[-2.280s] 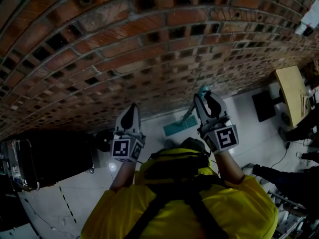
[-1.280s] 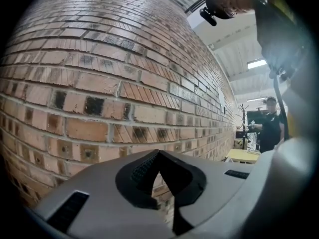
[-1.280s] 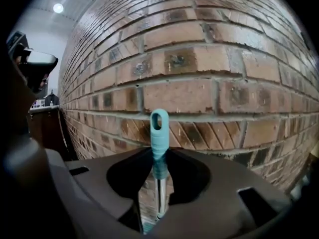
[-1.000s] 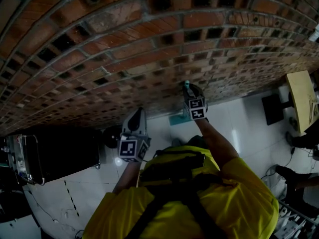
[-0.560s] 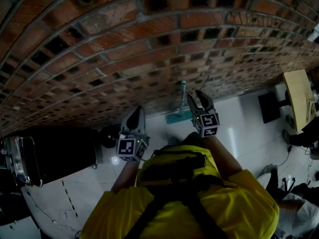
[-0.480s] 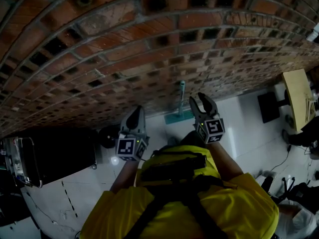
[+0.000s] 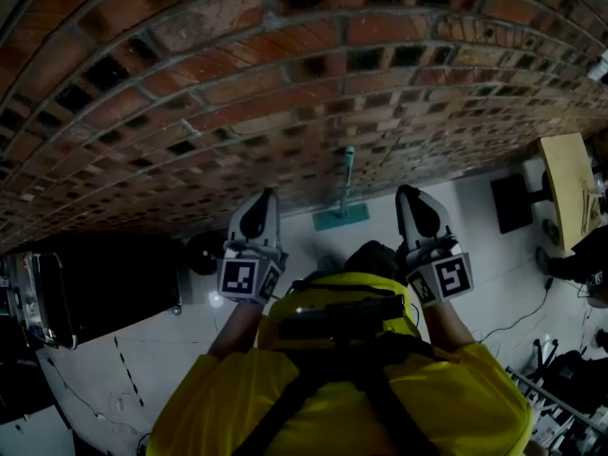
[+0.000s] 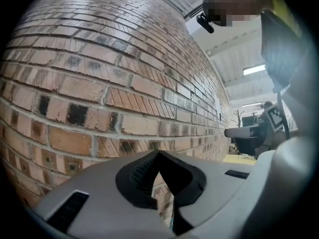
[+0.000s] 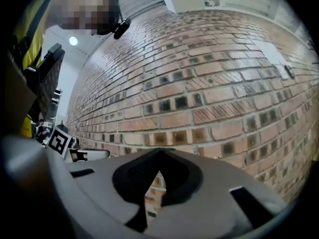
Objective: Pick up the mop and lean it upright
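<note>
The mop stands upright against the brick wall [image 7: 285,84], its teal head [image 7: 340,218] on the white floor and its pale handle [image 7: 348,174] rising along the bricks. Nothing holds it. My left gripper [image 7: 264,196] is shut and empty, left of the mop. My right gripper [image 7: 408,194] is shut and empty too, right of the mop and clear of it. In the left gripper view the closed jaws [image 8: 158,154] face the wall. The right gripper view shows the same, closed jaws [image 9: 159,151] with bricks behind them.
A black case [image 7: 95,297] stands on the floor at the left, with a round dark object [image 7: 201,253] beside it. A wooden table [image 7: 567,183] and a dark box [image 7: 508,202] are at the right. A person's legs show at the far right edge.
My right gripper let go of the mop handle, drew back from the wall to the right and closed. The mop stays leaning on the bricks. The left gripper barely moved.
</note>
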Demonstrator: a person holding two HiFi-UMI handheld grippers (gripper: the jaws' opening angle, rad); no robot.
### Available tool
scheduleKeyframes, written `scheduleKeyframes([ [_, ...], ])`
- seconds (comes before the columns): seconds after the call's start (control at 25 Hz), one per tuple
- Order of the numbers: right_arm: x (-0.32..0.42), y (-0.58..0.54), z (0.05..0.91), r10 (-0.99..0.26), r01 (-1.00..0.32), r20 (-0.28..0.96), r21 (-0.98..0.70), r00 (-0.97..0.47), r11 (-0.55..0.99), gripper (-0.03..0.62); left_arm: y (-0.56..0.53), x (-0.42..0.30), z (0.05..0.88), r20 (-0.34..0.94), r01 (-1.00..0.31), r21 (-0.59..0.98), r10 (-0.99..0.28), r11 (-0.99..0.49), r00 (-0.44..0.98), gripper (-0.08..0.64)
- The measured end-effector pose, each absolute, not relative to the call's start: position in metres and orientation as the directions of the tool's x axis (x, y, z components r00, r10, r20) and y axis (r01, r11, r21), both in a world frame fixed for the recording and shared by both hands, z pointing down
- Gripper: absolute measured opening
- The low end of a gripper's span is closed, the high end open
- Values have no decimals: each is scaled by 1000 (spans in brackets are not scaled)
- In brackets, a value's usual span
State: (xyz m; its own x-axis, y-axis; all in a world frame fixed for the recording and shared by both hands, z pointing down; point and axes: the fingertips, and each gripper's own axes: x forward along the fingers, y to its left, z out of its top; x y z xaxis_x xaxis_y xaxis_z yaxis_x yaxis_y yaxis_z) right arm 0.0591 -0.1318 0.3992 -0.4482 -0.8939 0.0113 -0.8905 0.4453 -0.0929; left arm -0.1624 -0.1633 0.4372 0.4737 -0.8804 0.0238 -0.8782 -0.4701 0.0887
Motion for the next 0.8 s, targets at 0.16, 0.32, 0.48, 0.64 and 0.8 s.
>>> scheduleKeyframes([
  [0.16,56,-137,410,-896,-892,32,-124,-442,435,4,-159,-165,430,5,-876,82,-879,-475,477,33],
  [0.32,46,-141,422,-886,-881,53,-149,-461,449,4,-155,-174,426,-17,-881,77,-884,-467,467,115],
  [0.48,35,-142,427,-873,-866,63,-173,-484,469,4,-154,-183,426,-24,-894,86,-898,-440,439,295],
  [0.64,30,-141,425,-872,-868,57,-151,-486,474,4,-154,-188,423,-44,-901,98,-906,-423,421,311],
  [0.8,30,-142,427,-874,-868,58,-167,-482,467,4,-155,-183,425,-49,-887,119,-895,-446,443,336],
])
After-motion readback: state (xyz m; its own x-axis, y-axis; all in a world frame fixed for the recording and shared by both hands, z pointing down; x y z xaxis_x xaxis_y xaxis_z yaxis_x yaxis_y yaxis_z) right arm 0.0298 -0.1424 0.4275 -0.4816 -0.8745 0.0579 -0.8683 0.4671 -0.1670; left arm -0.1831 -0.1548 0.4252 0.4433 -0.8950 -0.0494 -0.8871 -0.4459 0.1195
